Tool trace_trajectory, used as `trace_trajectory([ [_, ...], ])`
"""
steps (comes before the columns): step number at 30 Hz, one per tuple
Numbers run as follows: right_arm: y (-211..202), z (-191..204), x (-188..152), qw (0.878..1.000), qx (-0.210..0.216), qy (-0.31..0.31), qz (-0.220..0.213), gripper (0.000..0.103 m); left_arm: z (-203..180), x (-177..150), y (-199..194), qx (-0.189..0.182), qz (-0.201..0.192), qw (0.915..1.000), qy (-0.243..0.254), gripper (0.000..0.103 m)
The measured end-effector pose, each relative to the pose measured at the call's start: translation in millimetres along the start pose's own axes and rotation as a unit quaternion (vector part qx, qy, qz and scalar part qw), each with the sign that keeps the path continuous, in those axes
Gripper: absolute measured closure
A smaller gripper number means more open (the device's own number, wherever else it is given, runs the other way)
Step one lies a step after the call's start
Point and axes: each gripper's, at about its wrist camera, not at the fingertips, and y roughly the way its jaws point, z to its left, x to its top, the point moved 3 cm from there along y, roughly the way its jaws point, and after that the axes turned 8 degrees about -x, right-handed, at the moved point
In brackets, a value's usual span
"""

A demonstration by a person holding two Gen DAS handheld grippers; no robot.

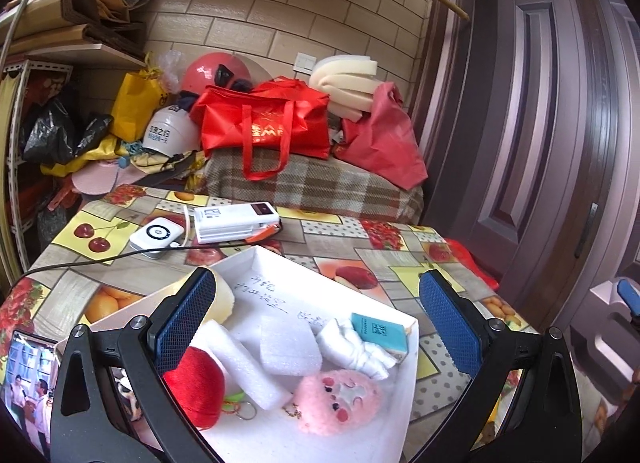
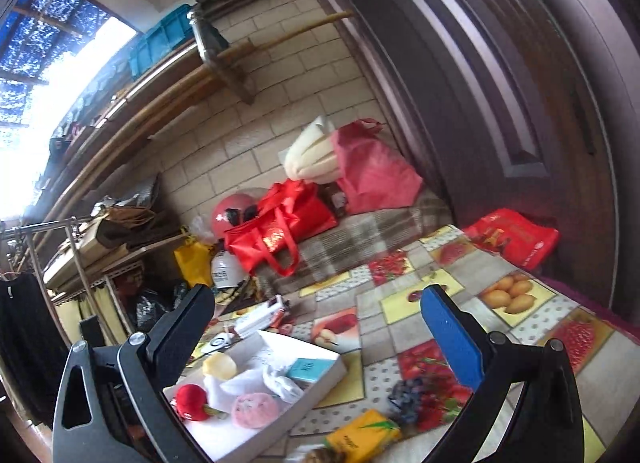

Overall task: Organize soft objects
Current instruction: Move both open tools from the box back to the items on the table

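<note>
A white tray (image 1: 280, 263) lies on the fruit-patterned tablecloth and holds soft things: a red plush apple (image 1: 194, 387), a pink plush face (image 1: 340, 401), white foam blocks (image 1: 288, 345), a white cloth bundle (image 1: 352, 347), a teal sponge (image 1: 382, 333) and a yellow sponge (image 1: 224, 297). My left gripper (image 1: 316, 325) hangs open just above the tray. My right gripper (image 2: 320, 337) is open, tilted, higher and to the tray's right. In the right wrist view a yellow pack (image 2: 362, 437) and a dark blue fuzzy thing (image 2: 406, 397) lie on the cloth outside the tray (image 2: 332, 377).
A power bank (image 1: 236, 221), a small white device (image 1: 158, 235) and a black cable (image 1: 120, 259) lie beyond the tray. A phone (image 1: 26, 375) rests at the left. Red bags (image 1: 266, 119), helmets and foam pile up at the back. A brown door (image 1: 540, 103) stands at the right.
</note>
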Motion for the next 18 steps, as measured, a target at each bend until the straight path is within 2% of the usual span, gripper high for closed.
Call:
trace_trajectory([
  [7,0,-19,-5,0.999,-0.03,0.015,0.013,0.0,-21,-10,10,-0.019,0.029,0.9989,0.033,0.0],
  [10,-4,-24,-1,0.999,-0.043,0.015,0.007,0.0,-35,-17,17,-0.051,0.056,0.9961,0.045,0.0],
  [13,-8,-31,2,0.999,-0.049,0.024,0.003,0.0,-53,-29,30,-0.108,0.116,0.9862,0.047,0.0],
  [15,-9,-34,3,0.998,-0.052,0.025,0.004,0.0,-73,-41,38,-0.145,0.155,0.9753,0.062,0.0],
  [18,-9,-41,3,0.998,-0.061,0.025,0.005,0.0,-107,-61,44,-0.193,0.212,0.9536,0.09,0.0],
])
